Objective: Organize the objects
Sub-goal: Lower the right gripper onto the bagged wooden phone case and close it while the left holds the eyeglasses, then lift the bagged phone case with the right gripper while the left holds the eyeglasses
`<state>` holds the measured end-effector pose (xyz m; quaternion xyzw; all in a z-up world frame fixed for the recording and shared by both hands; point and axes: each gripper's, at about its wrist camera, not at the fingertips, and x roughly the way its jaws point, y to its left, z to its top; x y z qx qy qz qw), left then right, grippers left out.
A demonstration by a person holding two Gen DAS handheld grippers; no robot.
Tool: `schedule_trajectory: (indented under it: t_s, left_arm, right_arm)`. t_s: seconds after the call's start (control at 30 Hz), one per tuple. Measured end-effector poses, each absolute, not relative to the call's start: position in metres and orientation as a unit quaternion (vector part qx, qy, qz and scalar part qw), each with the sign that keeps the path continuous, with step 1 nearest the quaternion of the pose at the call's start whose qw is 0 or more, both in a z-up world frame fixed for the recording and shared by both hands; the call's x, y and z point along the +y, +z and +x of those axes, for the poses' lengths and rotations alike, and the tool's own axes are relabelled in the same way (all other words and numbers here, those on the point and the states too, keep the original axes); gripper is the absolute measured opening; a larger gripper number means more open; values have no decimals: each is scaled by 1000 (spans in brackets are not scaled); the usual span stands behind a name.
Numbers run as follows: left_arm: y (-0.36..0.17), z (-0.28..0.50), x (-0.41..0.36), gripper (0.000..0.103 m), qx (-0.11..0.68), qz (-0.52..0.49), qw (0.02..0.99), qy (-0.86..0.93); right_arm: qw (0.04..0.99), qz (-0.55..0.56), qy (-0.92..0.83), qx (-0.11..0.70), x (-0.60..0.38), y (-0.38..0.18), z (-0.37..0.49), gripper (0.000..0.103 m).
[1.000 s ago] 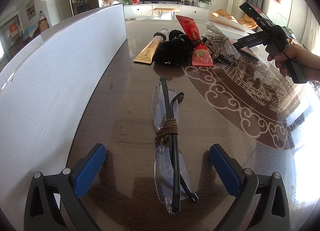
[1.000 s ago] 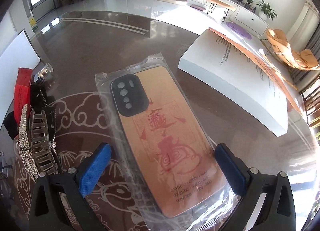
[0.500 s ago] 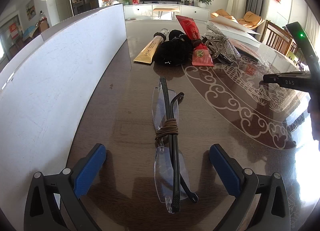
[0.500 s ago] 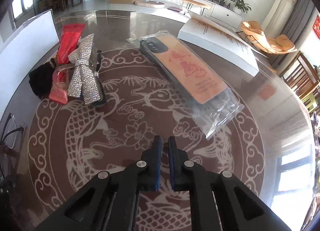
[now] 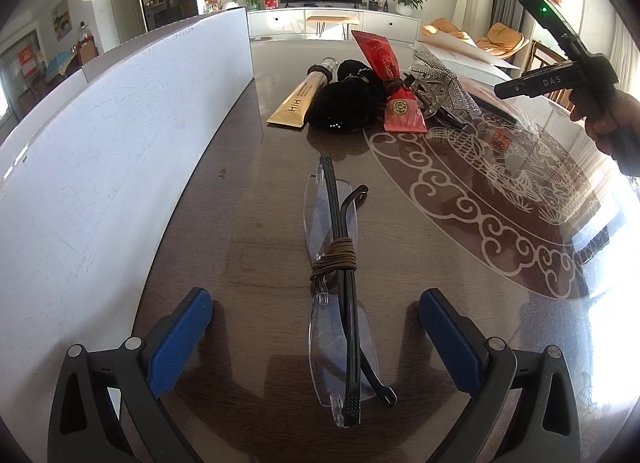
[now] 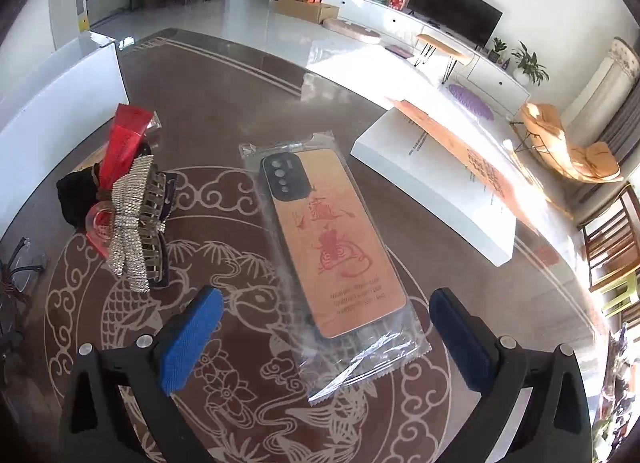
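Note:
Folded rimless glasses [image 5: 340,247], bound with a brown cord, lie on the dark table between the blue pads of my left gripper [image 5: 314,303], which is open and touches nothing. My right gripper [image 6: 326,297] hovers over a phone case in a clear plastic bag [image 6: 332,239]. Its jaws are opening wide, and the near end of the bag lies between the fingers without either pad pressing on it. In the left wrist view a hand holds the right gripper's body [image 5: 560,75] at the far right.
Farther along the table lies a cluster: a gold tube [image 5: 300,103], a black fluffy item [image 5: 344,103], a red packet [image 5: 394,91] and a rhinestone bow clip [image 6: 132,223]. A tall white board [image 5: 100,143] stands along the left. A white flat box [image 6: 436,187] lies behind the phone case.
Half a second ago the right gripper was shut and farther back from the phone case; now it stands open close over the case's near end. The left gripper and glasses have not moved.

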<state>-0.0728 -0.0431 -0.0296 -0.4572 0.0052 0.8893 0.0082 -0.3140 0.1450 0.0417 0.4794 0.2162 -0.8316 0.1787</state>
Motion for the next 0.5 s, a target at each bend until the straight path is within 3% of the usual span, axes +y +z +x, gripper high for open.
schedule_trajectory:
  t_s: [0.13, 0.3, 0.37, 0.43, 0.5]
  left_arm:
    - [-30, -73, -43, 103, 5, -457, 8, 889]
    - [-30, -72, -43, 103, 5, -457, 8, 889]
    - [-29, -72, -43, 103, 5, -457, 8, 889]
    - [-29, -72, -43, 103, 5, -457, 8, 889]
    - [-28, -72, -43, 103, 5, -457, 8, 889]
  right_arm:
    - [178, 501, -822, 205, 144, 12, -352, 103]
    - [171, 527, -825, 108, 165, -3, -377, 103]
    - [165, 525, -828, 106, 165, -1, -371, 98]
    - [152, 526, -831, 99, 165, 3, -358, 84]
    - [131, 528, -835, 86, 164, 4, -334, 83]
